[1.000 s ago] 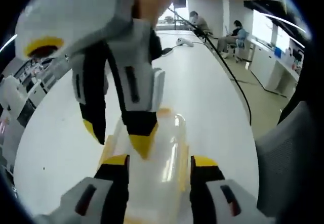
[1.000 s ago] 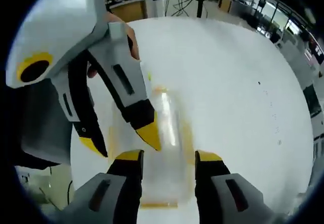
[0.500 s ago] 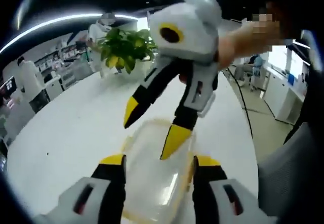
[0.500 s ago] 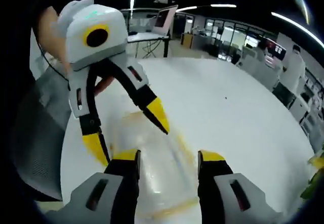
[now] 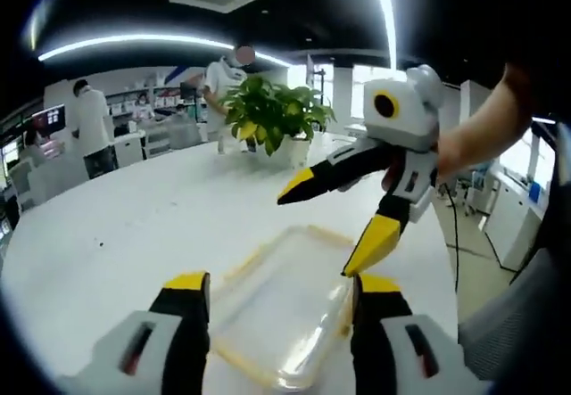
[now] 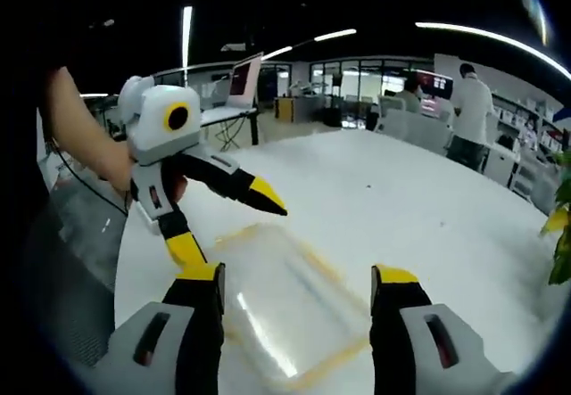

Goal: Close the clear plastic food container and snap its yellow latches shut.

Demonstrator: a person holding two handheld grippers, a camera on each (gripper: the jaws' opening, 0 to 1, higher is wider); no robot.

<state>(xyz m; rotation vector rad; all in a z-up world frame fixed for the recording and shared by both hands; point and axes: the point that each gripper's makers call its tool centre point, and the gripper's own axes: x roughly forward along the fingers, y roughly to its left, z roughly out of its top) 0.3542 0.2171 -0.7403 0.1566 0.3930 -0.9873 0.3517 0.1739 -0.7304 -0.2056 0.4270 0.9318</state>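
The clear plastic container (image 5: 281, 310) with yellow latches along its edges lies flat on the white table (image 5: 116, 226), its lid resting on top. My left gripper (image 5: 283, 285) hovers open over its near end, jaws either side. The right gripper (image 5: 319, 233), held in a hand, reaches in from the right with its yellow tips spread above the container's far right edge. In the right gripper view the same container (image 6: 285, 297) sits between my right gripper's (image 6: 297, 276) open jaws, and the left gripper (image 6: 235, 233) hangs open over its left edge. Nothing is gripped.
A potted green plant (image 5: 268, 114) stands at the far end of the table, with people standing behind it. A grey chair (image 5: 526, 306) is close on the right. A laptop (image 6: 241, 78) sits on a desk beyond, and people stand near the desks at the back right.
Both grippers have risen and tilted up away from the container, so the room now shows in both views. Their tips no longer press on the lid. The container stays put.
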